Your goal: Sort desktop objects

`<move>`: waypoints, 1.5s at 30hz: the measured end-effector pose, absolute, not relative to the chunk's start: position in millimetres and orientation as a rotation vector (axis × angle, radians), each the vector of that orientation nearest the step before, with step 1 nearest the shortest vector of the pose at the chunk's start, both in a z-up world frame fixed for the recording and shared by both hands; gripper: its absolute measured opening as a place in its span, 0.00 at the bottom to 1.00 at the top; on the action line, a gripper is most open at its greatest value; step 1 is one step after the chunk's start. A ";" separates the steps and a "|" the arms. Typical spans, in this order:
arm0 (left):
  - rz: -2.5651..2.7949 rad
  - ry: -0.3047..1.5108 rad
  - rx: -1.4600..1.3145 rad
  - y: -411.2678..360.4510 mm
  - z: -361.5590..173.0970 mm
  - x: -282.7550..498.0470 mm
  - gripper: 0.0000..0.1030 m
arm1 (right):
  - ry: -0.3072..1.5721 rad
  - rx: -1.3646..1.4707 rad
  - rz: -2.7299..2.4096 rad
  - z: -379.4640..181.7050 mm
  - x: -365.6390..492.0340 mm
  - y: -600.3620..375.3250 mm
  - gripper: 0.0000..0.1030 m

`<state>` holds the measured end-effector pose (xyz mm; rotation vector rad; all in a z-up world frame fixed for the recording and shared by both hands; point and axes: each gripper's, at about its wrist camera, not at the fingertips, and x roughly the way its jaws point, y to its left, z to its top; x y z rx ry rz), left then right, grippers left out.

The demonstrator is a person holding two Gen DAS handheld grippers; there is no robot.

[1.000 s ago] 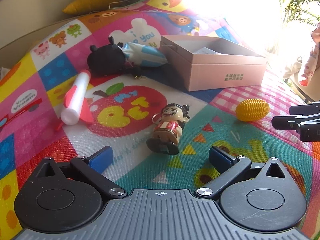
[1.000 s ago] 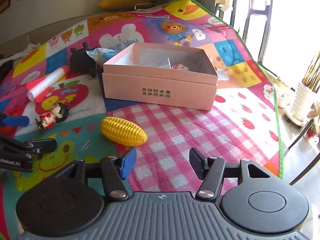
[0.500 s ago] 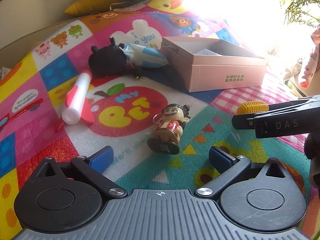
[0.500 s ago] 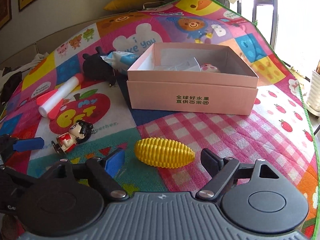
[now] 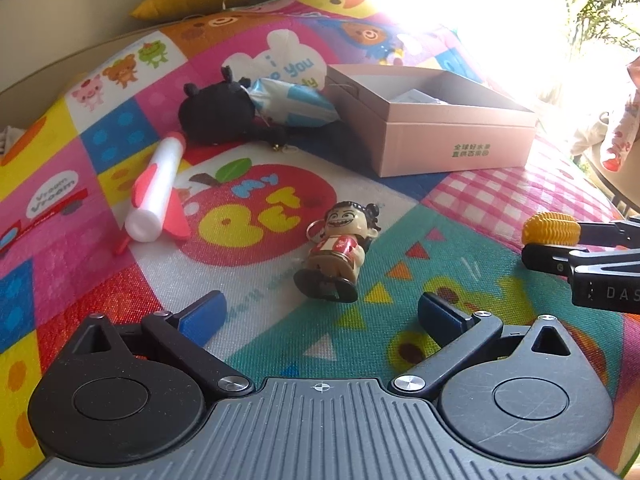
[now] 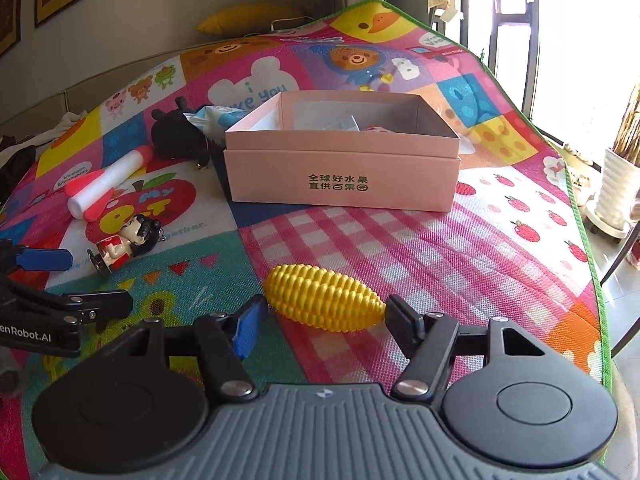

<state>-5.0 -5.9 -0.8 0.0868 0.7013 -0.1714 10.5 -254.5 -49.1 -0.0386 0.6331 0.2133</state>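
Observation:
A yellow corn toy (image 6: pixel 324 298) lies on the play mat, lengthwise between the fingers of my right gripper (image 6: pixel 325 318). Its jaws are closing; the right pad (image 6: pixel 400 316) meets the corn's tip, and a sliver of gap shows at the left pad. The left wrist view shows the same corn toy (image 5: pixel 552 229) and right gripper (image 5: pixel 552 245) at the far right. My left gripper (image 5: pixel 320 312) stands open, empty, just short of a small doll figure (image 5: pixel 340 244) lying on the mat. An open pink box (image 6: pixel 340 184) sits beyond the corn with a few items inside.
On the mat left of the box (image 5: pixel 452 136) lie a white and red foam rocket (image 5: pixel 156 188), a black plush toy (image 5: pixel 218 114) and a blue-white packet (image 5: pixel 292 100). The mat's green edge (image 6: pixel 592 280) drops off on the right, near a white planter (image 6: pixel 616 188).
My right gripper has come down and forward so the corn now sits between its fingers; the jaws spread wider, then narrowed. The left gripper and the other objects have not moved.

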 end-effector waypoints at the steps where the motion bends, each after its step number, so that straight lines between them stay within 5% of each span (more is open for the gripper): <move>1: -0.168 0.706 0.085 -6.5 0.0 -4.3 1.00 | 0.624 -0.047 0.208 -50.1 8.7 -252.9 0.64; 18: -0.349 0.710 0.102 -29.2 3.3 4.5 1.00 | 0.595 -0.024 0.198 -52.3 6.5 -256.0 0.78; 33: -0.032 0.707 0.223 31.8 14.5 15.0 1.00 | 0.596 -0.026 0.189 -52.4 6.0 -254.8 0.82; 45: -0.194 0.663 0.081 13.0 21.6 5.3 1.00 | 0.595 -0.034 0.185 -52.8 5.7 -253.1 0.88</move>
